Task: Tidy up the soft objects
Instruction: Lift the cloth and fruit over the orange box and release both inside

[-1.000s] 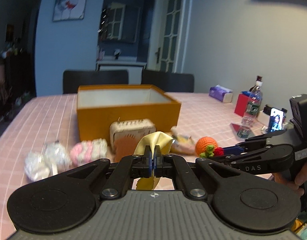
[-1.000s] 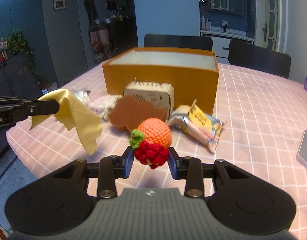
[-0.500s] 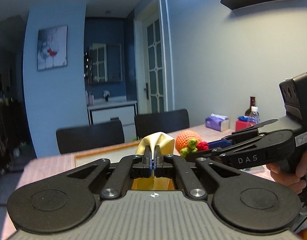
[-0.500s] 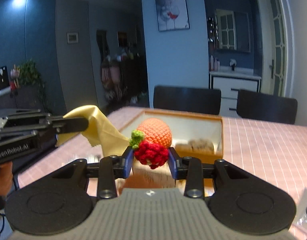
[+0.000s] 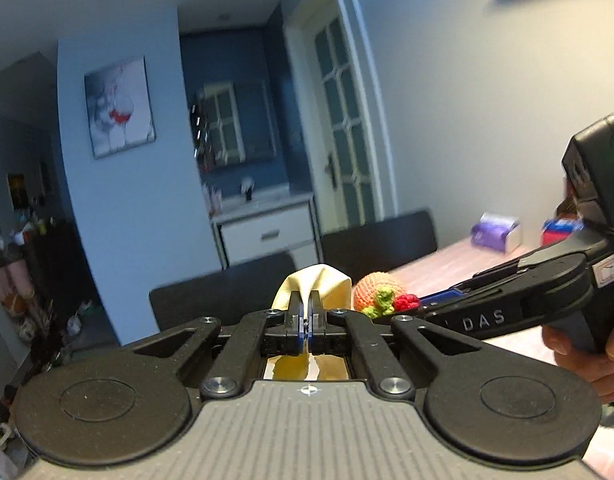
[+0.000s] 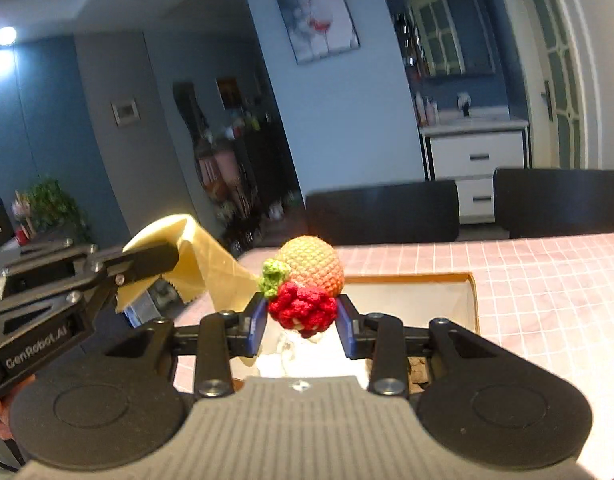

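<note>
My left gripper [image 5: 305,312] is shut on a yellow cloth [image 5: 327,286], held up in the air; the cloth [image 6: 211,264] hangs from it at the left of the right wrist view. My right gripper [image 6: 301,322] is shut on a crocheted orange fruit [image 6: 313,262] by its red and green tuft, above the open orange box [image 6: 473,292]. The fruit [image 5: 373,290] also shows just right of the cloth in the left wrist view. The box holds something white [image 6: 307,356] and something brown [image 6: 419,368], mostly hidden by the gripper.
The pink checked table [image 6: 547,280] spreads to the right of the box. Two black chairs [image 6: 383,212] stand at its far side. A purple tissue pack [image 5: 497,230] and a red box [image 5: 557,230] sit at the far right of the table.
Both grippers have risen from the table with the cloth and the crocheted fruit. The right gripper has come forward over the open box. The items lying in front of the box have dropped out of view.
</note>
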`<state>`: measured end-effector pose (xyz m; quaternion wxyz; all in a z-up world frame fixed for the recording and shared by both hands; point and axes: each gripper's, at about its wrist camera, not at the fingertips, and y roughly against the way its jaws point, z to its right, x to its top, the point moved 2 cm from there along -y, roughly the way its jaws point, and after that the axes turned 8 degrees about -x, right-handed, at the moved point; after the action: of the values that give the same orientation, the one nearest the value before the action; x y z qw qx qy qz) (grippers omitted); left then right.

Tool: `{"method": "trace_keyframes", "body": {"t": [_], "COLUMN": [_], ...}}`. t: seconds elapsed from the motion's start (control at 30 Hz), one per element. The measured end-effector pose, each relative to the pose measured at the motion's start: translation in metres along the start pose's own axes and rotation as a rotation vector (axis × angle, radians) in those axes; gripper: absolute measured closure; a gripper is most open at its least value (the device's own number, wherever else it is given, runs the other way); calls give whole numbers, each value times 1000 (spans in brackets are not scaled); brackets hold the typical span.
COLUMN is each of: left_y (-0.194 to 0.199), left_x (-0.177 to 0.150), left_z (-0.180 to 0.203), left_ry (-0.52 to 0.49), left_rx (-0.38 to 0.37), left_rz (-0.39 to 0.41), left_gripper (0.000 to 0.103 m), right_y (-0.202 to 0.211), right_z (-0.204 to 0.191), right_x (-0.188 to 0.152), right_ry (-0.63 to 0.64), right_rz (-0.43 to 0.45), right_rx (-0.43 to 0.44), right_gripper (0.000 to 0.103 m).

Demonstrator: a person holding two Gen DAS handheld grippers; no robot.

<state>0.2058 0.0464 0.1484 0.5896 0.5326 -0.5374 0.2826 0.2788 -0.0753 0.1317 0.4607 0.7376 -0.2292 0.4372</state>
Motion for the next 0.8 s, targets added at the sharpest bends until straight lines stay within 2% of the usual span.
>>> {"method": "trace_keyframes", "body": {"t": [0.2,0.37,0.53,0.63,0.8], "left_y": [-70,-110,-140,-152,-164], "left_x": [-23,-49,-76,-88,-101], "left_z": [-27,-46,-66,-71,-75], "left_ry": [82,136,212,222,267], "left_rx": [-18,-8,-26,-20,-19], "left_rz": [-203,-361,-505,-549,-577], "left_gripper": [102,102,101,102,102], "right_y": [-71,-113,-136,-147,-159], "right_z": [2,5,7,6,10], "right_x": [-2,-8,-22,-23,-27], "right_ry": [63,97,163,193,227], "right_rz": [-203,-320,-406,-434,-469], "right_rx": [-34,-78,-107,-130,-152], "right_gripper": [67,67,67,66,66]}}
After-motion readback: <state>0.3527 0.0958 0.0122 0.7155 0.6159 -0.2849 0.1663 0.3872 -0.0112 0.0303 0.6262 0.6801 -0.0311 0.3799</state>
